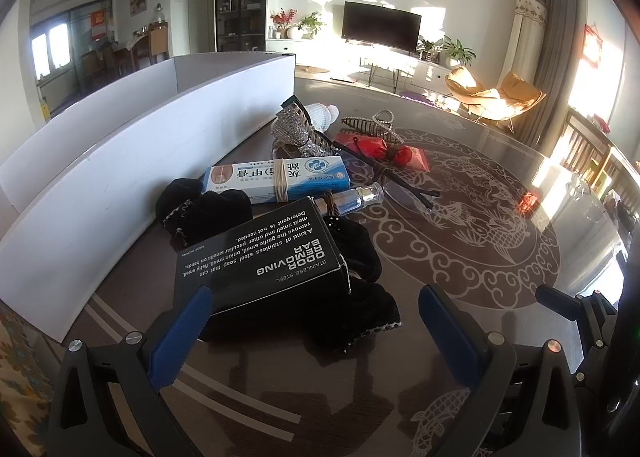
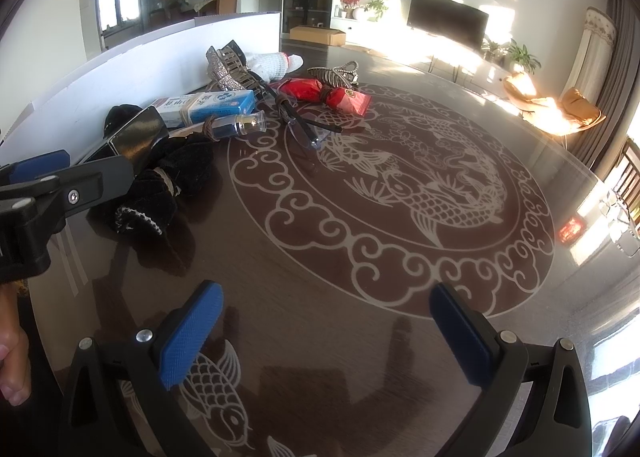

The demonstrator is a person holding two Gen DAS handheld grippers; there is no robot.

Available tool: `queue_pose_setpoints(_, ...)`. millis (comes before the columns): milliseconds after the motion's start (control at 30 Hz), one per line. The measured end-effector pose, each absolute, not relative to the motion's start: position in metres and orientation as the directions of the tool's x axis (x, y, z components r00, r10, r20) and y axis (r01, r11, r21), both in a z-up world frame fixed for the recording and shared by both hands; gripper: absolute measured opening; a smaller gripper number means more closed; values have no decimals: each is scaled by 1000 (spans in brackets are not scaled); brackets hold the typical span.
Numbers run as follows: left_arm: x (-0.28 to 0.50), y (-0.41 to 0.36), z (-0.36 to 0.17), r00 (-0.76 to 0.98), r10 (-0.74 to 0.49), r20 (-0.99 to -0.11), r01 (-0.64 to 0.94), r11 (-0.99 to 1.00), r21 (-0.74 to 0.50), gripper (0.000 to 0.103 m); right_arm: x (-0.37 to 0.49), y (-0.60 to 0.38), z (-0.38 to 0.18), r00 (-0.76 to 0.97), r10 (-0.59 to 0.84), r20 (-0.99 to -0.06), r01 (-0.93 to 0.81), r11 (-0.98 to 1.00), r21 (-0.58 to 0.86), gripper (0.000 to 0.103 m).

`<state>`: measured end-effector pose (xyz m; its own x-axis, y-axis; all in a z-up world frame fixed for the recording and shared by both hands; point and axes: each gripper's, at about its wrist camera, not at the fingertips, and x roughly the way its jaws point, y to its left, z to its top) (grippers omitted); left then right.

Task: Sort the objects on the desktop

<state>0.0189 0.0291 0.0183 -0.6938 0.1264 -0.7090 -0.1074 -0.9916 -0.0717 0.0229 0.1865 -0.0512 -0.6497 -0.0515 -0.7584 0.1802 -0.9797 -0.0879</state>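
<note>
both grippers, left gripper (image 1: 316, 321) and right gripper (image 2: 326, 321), hang with jaws apart, empty. black box (image 1: 260, 253) half hides black cloth (image 1: 360, 253) beside white bin (image 1: 120, 161); glasses (image 2: 304, 129) lie blurred beyond.

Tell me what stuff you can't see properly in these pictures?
- Inside of the white box: both views, its tall wall hides it.
- Black cloth: left wrist view, the black carton covers part of it.
- Glasses: their far ends go under the red packet and a tie.
- Blue tube box lettering: right wrist view, too small to read.
- Left gripper: right wrist view, cut off by the edge.
</note>
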Motion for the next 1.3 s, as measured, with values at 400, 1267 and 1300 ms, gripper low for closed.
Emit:
queue_pose_setpoints(400, 19, 31, 17, -694, 127, -709, -114, -991, -66, 103, 23, 186, -51, -649, -52, -759, 181, -980, -87, 103)
queue_pose_setpoints(1267, 19, 33, 17, -695, 125, -708, -116, -991, -62, 103, 24, 186, -54, -647, -53, -761, 181, -980, -86, 103)
queue_pose_setpoints(1300, 19, 32, 17, -695, 125, -708, -116, -991, -62, 103, 23, 186, -54, -647, -54, -760, 181, -980, -86, 103)
